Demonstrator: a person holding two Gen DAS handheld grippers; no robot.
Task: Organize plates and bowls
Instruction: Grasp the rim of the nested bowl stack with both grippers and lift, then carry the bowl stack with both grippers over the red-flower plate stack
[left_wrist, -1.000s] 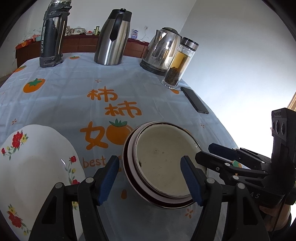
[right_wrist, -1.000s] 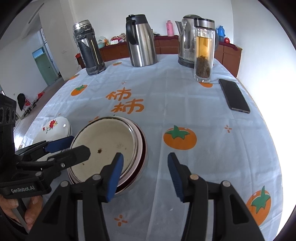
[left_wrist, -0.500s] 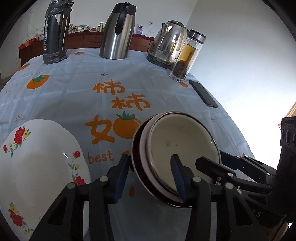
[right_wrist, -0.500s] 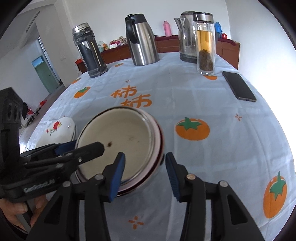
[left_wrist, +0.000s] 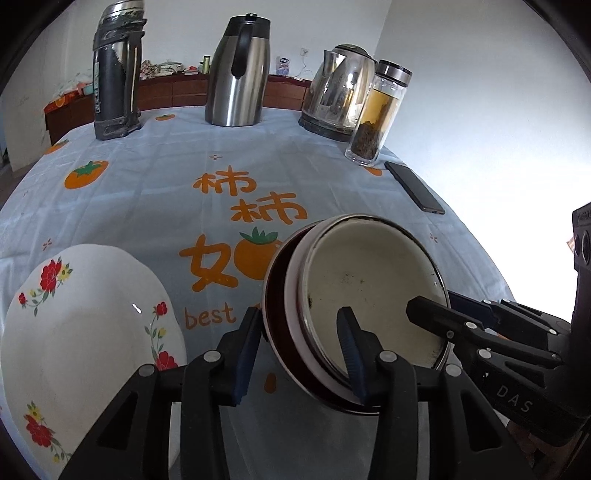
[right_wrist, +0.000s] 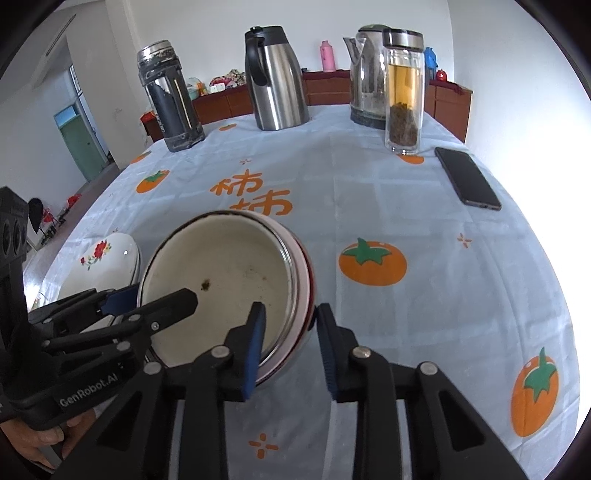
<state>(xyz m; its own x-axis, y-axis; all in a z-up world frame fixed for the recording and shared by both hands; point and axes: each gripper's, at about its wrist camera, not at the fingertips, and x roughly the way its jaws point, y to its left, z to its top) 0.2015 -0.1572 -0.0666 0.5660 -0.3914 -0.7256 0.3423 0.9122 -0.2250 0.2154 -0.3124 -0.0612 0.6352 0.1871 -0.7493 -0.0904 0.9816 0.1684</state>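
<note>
bowl stack (left_wrist: 369, 295) is tilted up off the tablecloth (left_wrist: 147, 192) - left gripper (left_wrist: 299, 354) clenched on its near-left rim, right gripper (right_wrist: 290, 347) closing on the near-right rim, one finger inside

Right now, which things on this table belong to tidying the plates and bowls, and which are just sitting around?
Part of the job:
- stacked bowls, both grippers at their rim
- floral plate

Just lying about:
- dark flask
- steel jug
- kettle
- tea bottle
- phone
</note>
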